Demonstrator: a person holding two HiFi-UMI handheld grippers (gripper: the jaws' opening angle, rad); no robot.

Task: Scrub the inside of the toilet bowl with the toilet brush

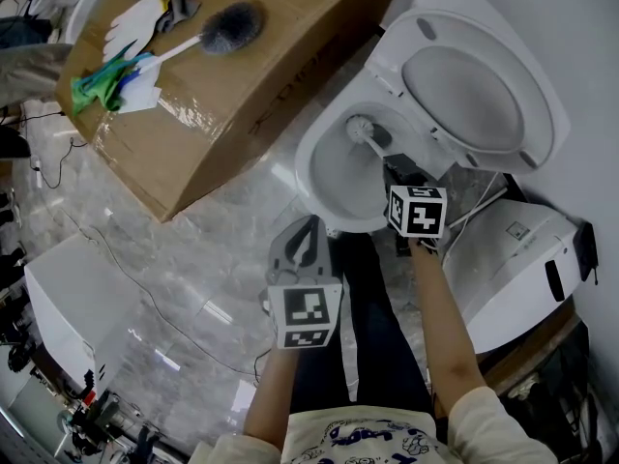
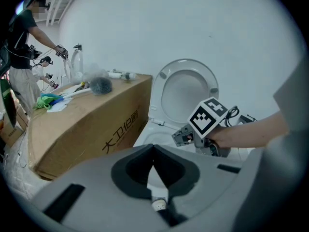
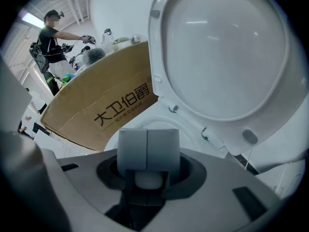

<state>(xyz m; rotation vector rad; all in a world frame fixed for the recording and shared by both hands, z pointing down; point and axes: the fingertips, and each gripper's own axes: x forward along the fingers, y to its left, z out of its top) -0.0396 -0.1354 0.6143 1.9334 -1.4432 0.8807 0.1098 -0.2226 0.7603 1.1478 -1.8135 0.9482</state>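
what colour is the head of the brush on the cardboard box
Dark grey brush head, clearest in the head view.

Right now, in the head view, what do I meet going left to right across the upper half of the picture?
green cloth → dark brush head on the cardboard box → head of the toilet brush → raised toilet lid

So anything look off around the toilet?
Nothing spilled or broken. The toilet brush sits in the toilet bowl, held by the right gripper; left gripper idle, shut. Only clutter: a second brush and rags on the cardboard box.
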